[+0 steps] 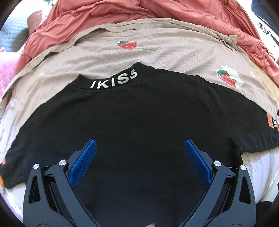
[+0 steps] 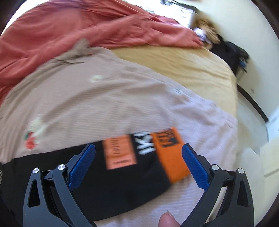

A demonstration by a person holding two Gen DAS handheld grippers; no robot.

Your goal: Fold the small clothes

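Note:
A small black T-shirt (image 1: 132, 118) with white letters on its collar (image 1: 115, 81) lies flat, both sleeves spread, on a beige strawberry-print cloth (image 1: 157, 52). My left gripper (image 1: 140, 153) is open and empty over the shirt's body. In the right wrist view, which is blurred, my right gripper (image 2: 138, 157) is open and empty over the shirt's right sleeve (image 2: 132, 167), whose orange cuff (image 2: 170, 153) and orange label (image 2: 119, 152) lie between the fingers.
A crumpled rust-red blanket (image 1: 122, 14) lies behind the beige cloth (image 2: 87, 97). A tan sheet (image 2: 183, 69) covers the bed's far right. A dark bag (image 2: 230, 52) sits by the bed's corner. The bed's right edge drops to a pale floor (image 2: 252, 132).

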